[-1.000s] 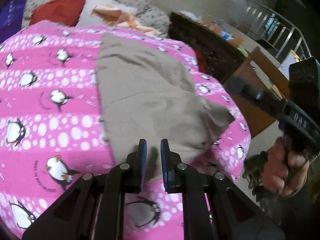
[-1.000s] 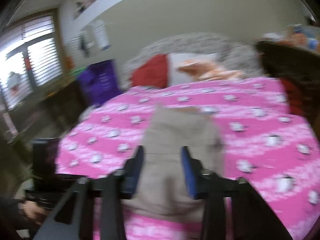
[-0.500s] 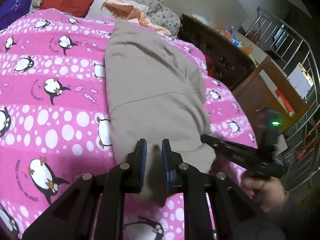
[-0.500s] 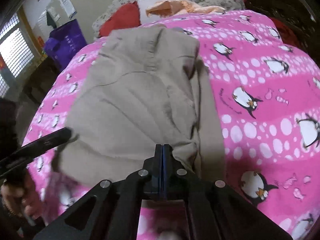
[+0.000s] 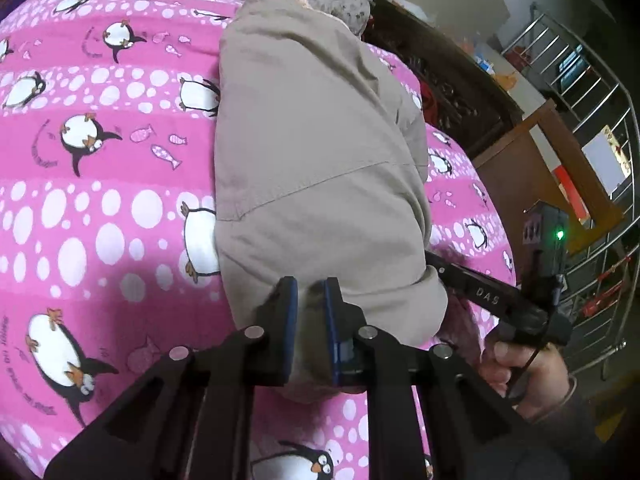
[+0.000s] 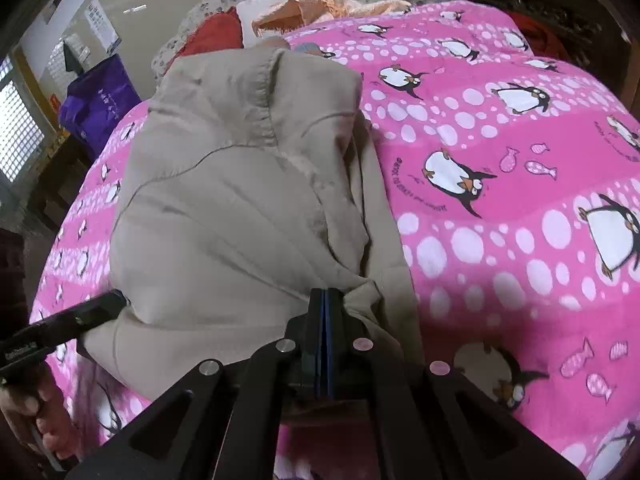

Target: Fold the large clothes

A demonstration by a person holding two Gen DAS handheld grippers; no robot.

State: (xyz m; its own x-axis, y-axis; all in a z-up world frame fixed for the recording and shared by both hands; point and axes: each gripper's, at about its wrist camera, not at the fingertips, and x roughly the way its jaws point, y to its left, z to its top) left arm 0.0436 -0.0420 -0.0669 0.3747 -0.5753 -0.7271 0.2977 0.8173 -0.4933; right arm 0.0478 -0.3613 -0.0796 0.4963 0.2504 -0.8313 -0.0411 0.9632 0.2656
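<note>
A beige garment (image 5: 312,168) lies lengthwise on the pink penguin blanket (image 5: 100,184), folded narrow. My left gripper (image 5: 308,300) sits at the garment's near end, its blue pads a small gap apart with beige cloth between them. My right gripper (image 6: 324,300) is shut on the near right edge of the garment (image 6: 224,216), cloth bunched at its tips. In the left wrist view the right gripper (image 5: 436,266) reaches in at the garment's right side, its tips hidden by cloth. In the right wrist view the left gripper (image 6: 116,300) touches the garment's near left corner.
Red and white pillows (image 6: 224,28) and a peach cloth (image 6: 320,8) lie at the head of the bed. A purple bag (image 6: 100,96) stands far left. A dark wooden cabinet (image 5: 448,96), wooden furniture and a metal rack (image 5: 592,80) stand past the bed's right side.
Both grippers dropped down to the garment's near end. The right gripper went from open to shut on the near right edge. The garment's right flap now lies folded in.
</note>
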